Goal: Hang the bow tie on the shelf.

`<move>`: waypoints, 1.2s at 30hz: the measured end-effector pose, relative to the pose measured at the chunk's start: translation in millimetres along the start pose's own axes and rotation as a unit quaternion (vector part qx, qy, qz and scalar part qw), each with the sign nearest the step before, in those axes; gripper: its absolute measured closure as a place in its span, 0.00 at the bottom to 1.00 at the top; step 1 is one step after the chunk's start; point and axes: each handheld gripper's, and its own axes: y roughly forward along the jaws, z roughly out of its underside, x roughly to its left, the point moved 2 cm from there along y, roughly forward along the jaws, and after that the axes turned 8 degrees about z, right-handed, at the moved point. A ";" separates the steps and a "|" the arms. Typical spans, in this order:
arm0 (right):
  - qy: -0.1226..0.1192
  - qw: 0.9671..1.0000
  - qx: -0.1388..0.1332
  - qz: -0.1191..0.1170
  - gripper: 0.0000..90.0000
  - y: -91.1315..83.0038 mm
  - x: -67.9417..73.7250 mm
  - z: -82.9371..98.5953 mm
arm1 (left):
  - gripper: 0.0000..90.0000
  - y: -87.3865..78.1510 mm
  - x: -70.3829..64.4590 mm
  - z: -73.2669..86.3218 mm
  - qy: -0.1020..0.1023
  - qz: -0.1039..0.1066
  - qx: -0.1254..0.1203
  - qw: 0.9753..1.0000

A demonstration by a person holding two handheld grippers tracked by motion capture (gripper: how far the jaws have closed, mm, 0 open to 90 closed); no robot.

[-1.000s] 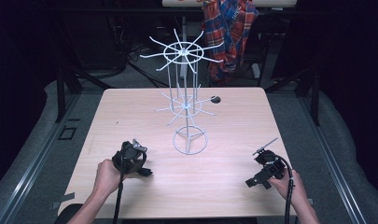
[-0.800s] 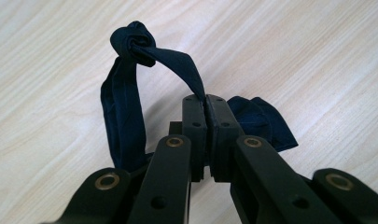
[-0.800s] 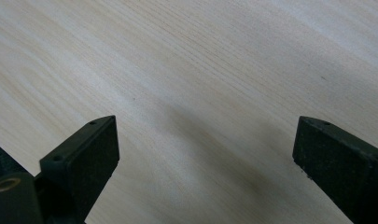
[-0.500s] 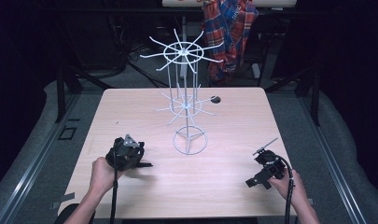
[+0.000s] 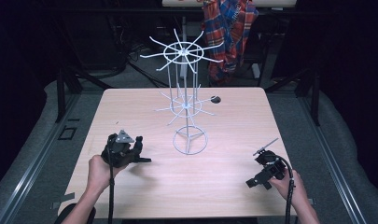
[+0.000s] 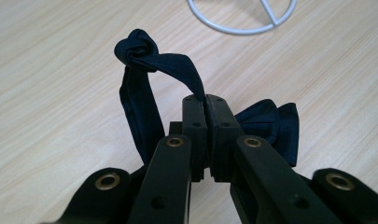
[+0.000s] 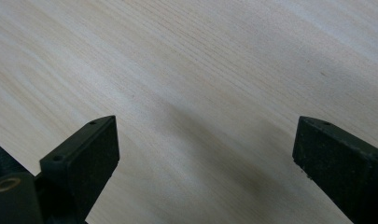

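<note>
The left gripper (image 6: 206, 103) is clenched on the strap of a navy bow tie (image 6: 266, 122), whose knotted loop rises just ahead of the jaws above the table (image 6: 60, 93). Soft, light and floppy, it probably handles best by that strap. Beyond stands a white wire rack (image 5: 186, 108). The right gripper (image 7: 205, 149) hangs released, well apart.

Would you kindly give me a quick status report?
Left gripper shut on bow tie strap. Right gripper open over table. Wire rack ahead of the left gripper, nothing between.
</note>
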 end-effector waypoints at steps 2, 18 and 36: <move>-0.002 1.000 0.001 0.000 0.08 -0.2 -0.5 0.1 | 0.97 -1.8 1.0 -0.8 0.000 0.000 -0.005 1.000; 0.000 1.000 -0.004 0.001 0.07 -0.6 0.0 -0.5 | 0.97 -12.9 5.1 -11.6 -0.003 0.002 -0.044 0.999; 0.002 1.000 -0.005 0.002 0.08 -0.2 0.5 -0.9 | 0.97 -29.4 10.2 -27.1 0.014 0.008 -0.102 0.995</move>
